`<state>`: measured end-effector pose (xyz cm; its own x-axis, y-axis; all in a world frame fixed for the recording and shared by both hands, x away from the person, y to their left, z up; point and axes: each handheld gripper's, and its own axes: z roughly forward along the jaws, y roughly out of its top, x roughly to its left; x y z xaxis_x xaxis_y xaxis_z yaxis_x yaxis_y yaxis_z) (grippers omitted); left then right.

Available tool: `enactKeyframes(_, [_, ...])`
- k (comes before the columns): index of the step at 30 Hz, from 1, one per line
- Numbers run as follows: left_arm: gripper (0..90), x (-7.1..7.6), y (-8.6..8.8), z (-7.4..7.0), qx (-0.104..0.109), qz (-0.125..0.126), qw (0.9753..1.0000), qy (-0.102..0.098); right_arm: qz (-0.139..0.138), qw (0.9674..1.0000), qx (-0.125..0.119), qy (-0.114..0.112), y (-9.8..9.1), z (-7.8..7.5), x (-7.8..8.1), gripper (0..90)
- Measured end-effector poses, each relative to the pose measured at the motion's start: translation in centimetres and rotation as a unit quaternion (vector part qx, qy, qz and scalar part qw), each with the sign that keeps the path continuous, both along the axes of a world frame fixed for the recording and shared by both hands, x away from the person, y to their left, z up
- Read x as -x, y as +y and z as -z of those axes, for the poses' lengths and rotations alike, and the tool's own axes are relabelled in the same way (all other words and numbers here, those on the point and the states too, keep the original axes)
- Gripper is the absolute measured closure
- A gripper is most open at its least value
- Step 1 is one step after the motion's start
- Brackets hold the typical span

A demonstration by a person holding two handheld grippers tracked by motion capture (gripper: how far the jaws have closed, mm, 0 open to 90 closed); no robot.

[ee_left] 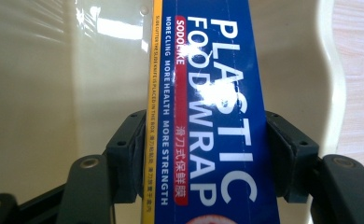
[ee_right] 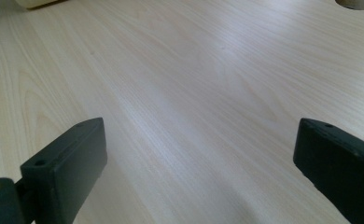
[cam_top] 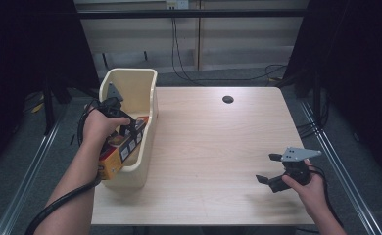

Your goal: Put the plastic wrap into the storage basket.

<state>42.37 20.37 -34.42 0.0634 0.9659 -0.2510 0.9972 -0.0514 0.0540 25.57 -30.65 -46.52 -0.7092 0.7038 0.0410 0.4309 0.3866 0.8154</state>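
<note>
Bin (cam_top: 147, 93) sits on the table's (cam_top: 213, 147) left edge. Plastic wrap box (cam_top: 125, 147) lies slanted in it, near end sticking out over the bin's near rim. My left gripper (cam_top: 123, 125) is over the bin, jaws either side of the box (ee_left: 208, 116). My right gripper (cam_top: 270, 169) is over the table's near right corner, well apart from the bin. Cable hole (cam_top: 227, 99) sits toward the far edge.

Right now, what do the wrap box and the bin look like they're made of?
Plastic wrap box: likely glossy printed cardboard; sharp folded edges, glare across the blue lettered face. Bin: looks like smooth cream moulded plastic; rounded rim, soft highlights on its inner wall. Neither is certain from looks alone.
</note>
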Motion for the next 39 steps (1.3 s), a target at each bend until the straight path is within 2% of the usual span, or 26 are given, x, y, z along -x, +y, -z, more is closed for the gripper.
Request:
enactKeyframes(2, [37.5,0.0,0.0,0.0,0.000,0.000,1.0000,-0.001,0.000,1.0000,-0.001,0.000,0.0,0.0,0.0,2.7])
enactKeyframes(5, [37.5,0.0,0.0,-0.5,0.001,0.003,0.9998,-0.019,0.001,1.0000,-0.001,-0.001,0.0,0.0,0.0,2.7])
enactKeyframes(6, [37.6,0.0,-0.1,-0.8,0.005,0.001,0.9999,-0.016,0.001,1.0000,-0.001,0.000,0.0,0.0,0.0,2.7])
enactKeyframes(12, [39.4,0.2,0.2,-2.0,0.014,-0.008,0.9995,-0.026,-0.001,1.0000,-0.002,-0.001,0.0,-0.1,0.0,2.7])
enactKeyframes(16, [35.2,0.3,0.0,-2.5,0.016,-0.009,0.9992,-0.036,-0.002,1.0000,-0.003,-0.001,0.0,-0.1,0.1,2.7])
enactKeyframes(17, [34.8,0.3,-0.1,-2.7,0.022,-0.011,0.9990,-0.036,-0.002,1.0000,-0.003,-0.001,0.0,-0.1,0.1,2.7])
enactKeyframes(20, [30.2,0.3,-0.4,-3.2,0.023,-0.001,0.9986,-0.047,-0.002,1.0000,-0.003,-0.001,0.0,-0.1,0.1,2.7])
enactKeyframes(23, [27.3,0.4,-0.8,-3.7,0.034,0.002,0.9980,-0.053,-0.001,1.0000,-0.004,0.000,0.0,-0.1,0.1,2.7])
enactKeyframes(25, [24.2,0.5,-1.4,-4.1,0.031,0.007,0.9975,-0.064,0.000,1.0000,-0.004,-0.001,-0.1,-0.2,0.1,2.7])
enactKeyframes(27, [23.4,0.6,-1.7,-4.5,0.042,0.015,0.9969,-0.065,0.000,1.0000,-0.002,-0.002,-0.1,-0.1,0.1,2.7])
enactKeyframes(31, [18.1,0.8,-2.7,-5.3,0.048,0.026,0.9953,-0.079,0.000,1.0000,-0.003,-0.003,-0.1,-0.2,0.2,2.7])
enactKeyframes(39, [16.2,1.2,-4.9,-6.1,0.055,0.052,0.9926,-0.095,0.001,1.0000,-0.006,-0.005,-0.2,-0.4,0.1,2.7])
